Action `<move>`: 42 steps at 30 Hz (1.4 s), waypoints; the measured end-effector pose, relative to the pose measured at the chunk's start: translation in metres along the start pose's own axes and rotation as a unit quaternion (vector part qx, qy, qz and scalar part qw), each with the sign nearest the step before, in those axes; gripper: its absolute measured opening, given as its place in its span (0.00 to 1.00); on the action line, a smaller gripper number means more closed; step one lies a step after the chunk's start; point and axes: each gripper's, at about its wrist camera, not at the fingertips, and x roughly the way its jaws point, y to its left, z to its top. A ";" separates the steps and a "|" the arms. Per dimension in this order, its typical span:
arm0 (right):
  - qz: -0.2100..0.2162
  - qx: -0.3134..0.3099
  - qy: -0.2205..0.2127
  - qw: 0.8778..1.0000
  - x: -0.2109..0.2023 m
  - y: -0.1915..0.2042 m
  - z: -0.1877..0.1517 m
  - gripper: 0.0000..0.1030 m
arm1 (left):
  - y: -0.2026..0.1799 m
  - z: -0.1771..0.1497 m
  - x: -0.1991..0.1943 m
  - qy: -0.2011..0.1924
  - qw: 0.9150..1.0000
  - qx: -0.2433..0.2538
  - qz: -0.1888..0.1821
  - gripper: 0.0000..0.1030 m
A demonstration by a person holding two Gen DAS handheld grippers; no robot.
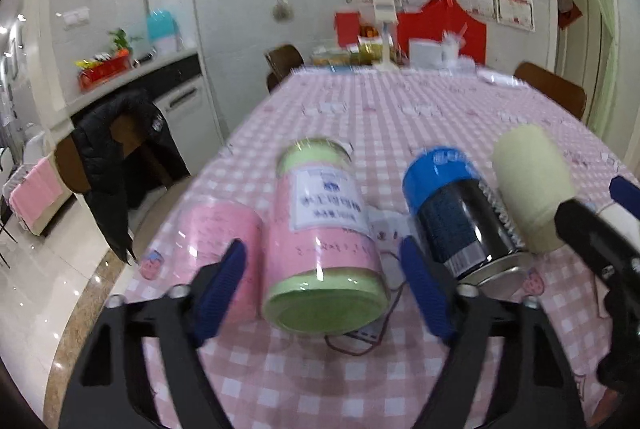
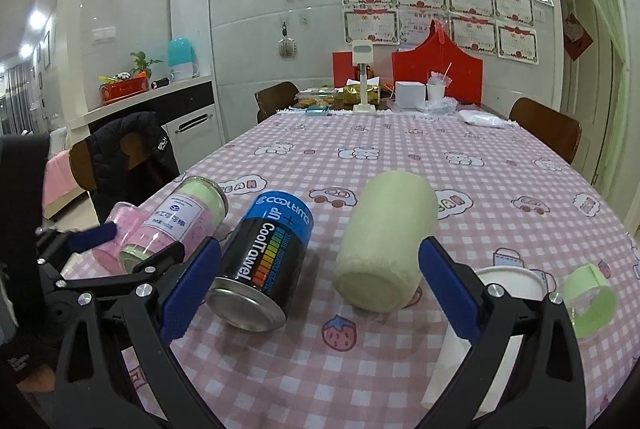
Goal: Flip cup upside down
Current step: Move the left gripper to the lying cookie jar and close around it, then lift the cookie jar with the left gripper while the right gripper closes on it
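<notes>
On the table with the pink checked cloth several containers lie on their sides in a row: a small pink cup at the far left, then a jar with green ends and a white label, then a black and blue can, then a pale cream cup with a fuzzy-looking surface. At the right, near the table edge, a white paper cup stands with its mouth up, partly hidden behind the finger of the right gripper, and just beside it lies a roll of green tape. The left gripper has its fingers spread wide on both sides of the jar and does not touch it as far as I can see; the view is blurred. The right gripper is also spread open, holding nothing, with the can and the cream cup between its fingers in the view. I judge that the task is at its start: no cup is grasped, and none stands upside down. Which cup is meant is not sure; the paper cup is the only one standing upright. What is left is to close on a cup, lift it, turn it over and set it down on its rim.
</notes>
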 end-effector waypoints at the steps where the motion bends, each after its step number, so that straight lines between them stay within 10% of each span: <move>1: 0.001 0.001 0.002 1.000 0.001 -0.001 0.000 0.92 | 0.001 0.001 0.004 0.007 1.000 -0.003 -0.007 0.70; 42: -0.014 0.009 0.035 0.999 -0.063 0.003 -0.035 0.93 | -0.026 -0.070 -0.087 0.029 0.996 -0.019 -0.077 0.68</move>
